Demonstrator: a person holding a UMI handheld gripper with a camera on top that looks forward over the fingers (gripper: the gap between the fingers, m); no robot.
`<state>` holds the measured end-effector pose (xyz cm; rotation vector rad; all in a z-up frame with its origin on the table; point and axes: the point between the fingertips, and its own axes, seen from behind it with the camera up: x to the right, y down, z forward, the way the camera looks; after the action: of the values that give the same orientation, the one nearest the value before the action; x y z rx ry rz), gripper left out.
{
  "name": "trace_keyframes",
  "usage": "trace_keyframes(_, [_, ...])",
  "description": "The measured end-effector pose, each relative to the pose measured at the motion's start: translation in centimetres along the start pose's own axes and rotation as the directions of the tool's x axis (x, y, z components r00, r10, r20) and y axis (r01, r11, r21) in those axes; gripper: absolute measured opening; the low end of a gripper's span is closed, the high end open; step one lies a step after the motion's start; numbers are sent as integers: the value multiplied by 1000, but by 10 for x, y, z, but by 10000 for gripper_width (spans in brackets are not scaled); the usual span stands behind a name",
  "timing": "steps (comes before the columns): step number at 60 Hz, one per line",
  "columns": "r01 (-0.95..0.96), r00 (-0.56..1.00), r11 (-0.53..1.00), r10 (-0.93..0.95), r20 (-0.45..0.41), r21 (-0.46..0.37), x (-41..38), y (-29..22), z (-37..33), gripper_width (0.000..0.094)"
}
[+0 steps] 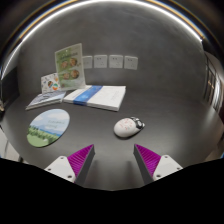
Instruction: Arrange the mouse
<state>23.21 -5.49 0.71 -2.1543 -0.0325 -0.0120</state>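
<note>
A white and grey computer mouse [128, 126] lies on the grey table [100, 135], just ahead of my fingers and a little to the right. An oval mouse mat [48, 127] with a green and blue picture lies on the table to the left, ahead of my left finger. My gripper [113, 160] is open and empty, with the magenta pads [80, 160] wide apart above the bare table. The mouse is apart from both fingers.
A white book with a blue stripe [96, 96] lies behind the mouse. A thin booklet [48, 99] lies to its left. An illustrated card [69, 64] and a smaller card [51, 82] stand at the back. Papers [108, 62] hang on the wall.
</note>
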Motion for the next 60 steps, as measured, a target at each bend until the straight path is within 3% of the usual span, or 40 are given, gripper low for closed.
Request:
trace_keyframes(7, [-18,999,999,19,32,-33,25,-1,39,829])
trace_keyframes(9, [-21,998,999,23,55,-33,27,-4,48,899])
trace_keyframes(10, [-23,998,999,24,62,-23,28,-9,52,832])
trace_keyframes(14, [-7,996,1000,10,90,-28,33,-18,68,812])
trace_keyframes(27, [32,991,998,-24,130,-60,27,-46,110,829])
trace_keyframes(34, [20,994,997,-12,112,-69,23,-58,125,835])
trace_keyframes(37, [12,996,998,-6,94,-63,24,-60,129,721])
trace_keyframes(39, [-3,996,998,7,86,-56,23,-61,130,558])
trace_keyframes(43, [-15,997,998,20,74,-58,23,-61,131,543])
trace_keyframes(44, [-25,997,998,29,71,-61,24,-61,130,484])
trace_keyframes(45, [-35,997,997,40,70,-62,24,-61,131,531])
trace_keyframes(46, [-42,997,997,46,68,-61,24,-62,131,454])
trace_keyframes(53, [-26,1000,998,26,4,-53,24,-63,123,406])
trace_keyframes(60, [-24,999,999,23,25,34,-37,-97,89,406])
